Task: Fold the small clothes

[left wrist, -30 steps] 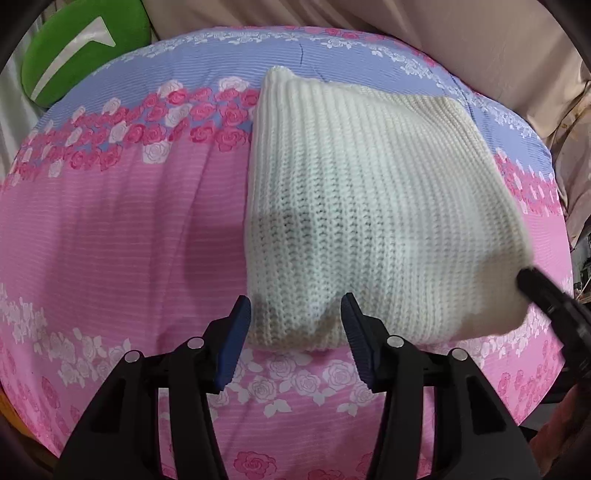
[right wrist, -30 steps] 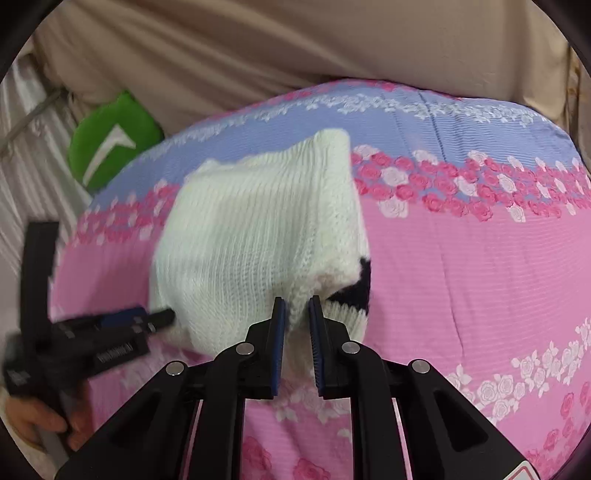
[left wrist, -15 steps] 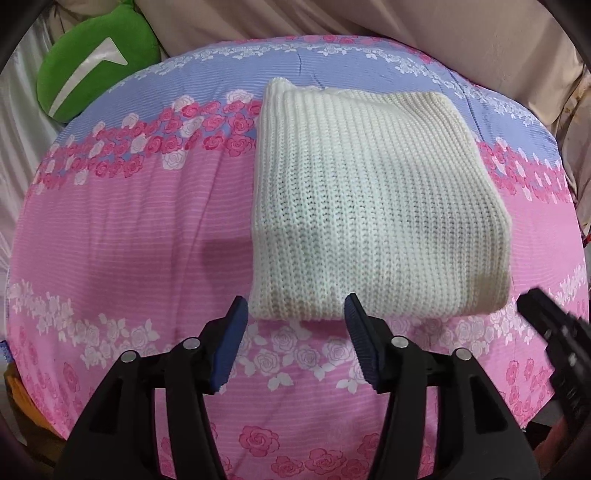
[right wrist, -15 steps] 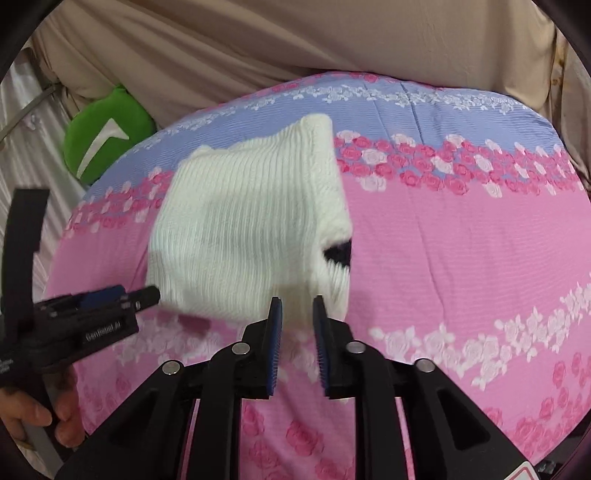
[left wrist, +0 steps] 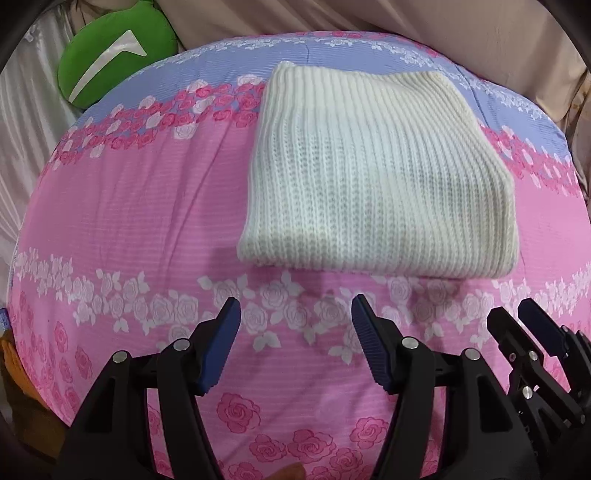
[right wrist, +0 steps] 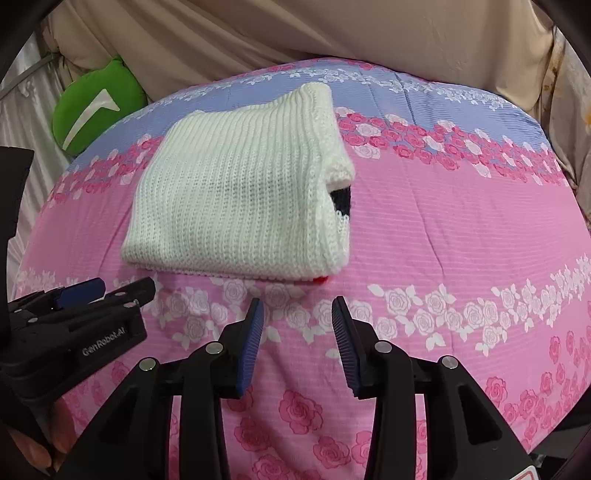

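Left-wrist view, far left: green cushion (left wrist: 110, 55) with a white mark, wedged at the upper corner against pale curtain fabric (left wrist: 26, 122). Centre: bed (left wrist: 122, 206) under a rose-print cover, pink with a blue band along the far edge. Right of centre: folded white knitted sweater (left wrist: 376, 177), lying flat across the pink and blue bands, ribbing running away from the camera, near edge doubled over. Bottom centre: left hand-held gripper (left wrist: 295, 328), jaws opening and standing wide, only bedcover between the blue pads, clear of the sweater's near edge. Bottom right corner: right hand-held gripper (left wrist: 517, 321), seen from the side, close beside the left one.

Right-wrist view, left edge: left hand-held gripper (right wrist: 107, 291), black body with white lettering, fingertips of a hand (right wrist: 40, 446) beneath it. Upper left: green cushion (right wrist: 96, 103). Centre left: sweater (right wrist: 236, 199), folded into a rectangle, a dark patch showing inside the open right-hand end, a small red spot at the near right corner. Bottom centre: right hand-held gripper (right wrist: 297, 314), jaws opening, parted with nothing between them, short of the sweater's near edge and not touching it. Right: bare rose-print bed (right wrist: 461, 229). Behind, across the whole width: beige drape (right wrist: 332, 29).
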The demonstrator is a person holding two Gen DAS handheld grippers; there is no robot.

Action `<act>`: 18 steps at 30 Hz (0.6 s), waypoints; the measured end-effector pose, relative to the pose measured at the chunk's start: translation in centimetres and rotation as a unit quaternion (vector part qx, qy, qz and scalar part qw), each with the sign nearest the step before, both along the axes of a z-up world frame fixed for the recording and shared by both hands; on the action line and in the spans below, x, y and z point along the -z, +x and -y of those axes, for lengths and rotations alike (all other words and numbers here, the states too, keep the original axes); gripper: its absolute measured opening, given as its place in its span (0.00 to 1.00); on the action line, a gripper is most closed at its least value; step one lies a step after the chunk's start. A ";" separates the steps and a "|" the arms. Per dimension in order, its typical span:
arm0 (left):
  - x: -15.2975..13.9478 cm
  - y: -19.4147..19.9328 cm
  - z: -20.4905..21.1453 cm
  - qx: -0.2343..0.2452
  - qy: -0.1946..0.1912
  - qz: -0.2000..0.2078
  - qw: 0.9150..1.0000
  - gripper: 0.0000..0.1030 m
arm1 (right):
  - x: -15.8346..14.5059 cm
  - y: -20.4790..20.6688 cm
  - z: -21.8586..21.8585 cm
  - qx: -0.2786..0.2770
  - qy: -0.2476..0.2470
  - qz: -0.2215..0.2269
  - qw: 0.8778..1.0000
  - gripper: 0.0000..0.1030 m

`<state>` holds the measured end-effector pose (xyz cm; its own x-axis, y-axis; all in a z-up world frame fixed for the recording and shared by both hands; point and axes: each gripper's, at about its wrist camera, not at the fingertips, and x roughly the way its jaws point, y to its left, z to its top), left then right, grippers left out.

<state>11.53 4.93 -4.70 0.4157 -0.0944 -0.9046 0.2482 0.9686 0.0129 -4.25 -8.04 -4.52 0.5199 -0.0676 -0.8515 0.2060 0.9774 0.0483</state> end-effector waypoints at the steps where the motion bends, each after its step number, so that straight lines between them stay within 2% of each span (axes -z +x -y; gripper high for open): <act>1: 0.1 -0.4 0.1 0.002 0.002 0.004 1.000 0.59 | 0.1 -0.2 -0.1 0.001 -0.001 0.002 1.000 0.39; 8: 0.1 -2.0 1.1 0.014 0.003 0.024 1.000 0.59 | 0.6 -1.3 -0.3 0.004 -0.006 0.010 1.000 0.41; 18: 0.1 -2.1 1.3 0.009 0.005 0.033 0.999 0.58 | 0.5 -1.2 -0.8 0.001 -0.011 0.017 1.000 0.42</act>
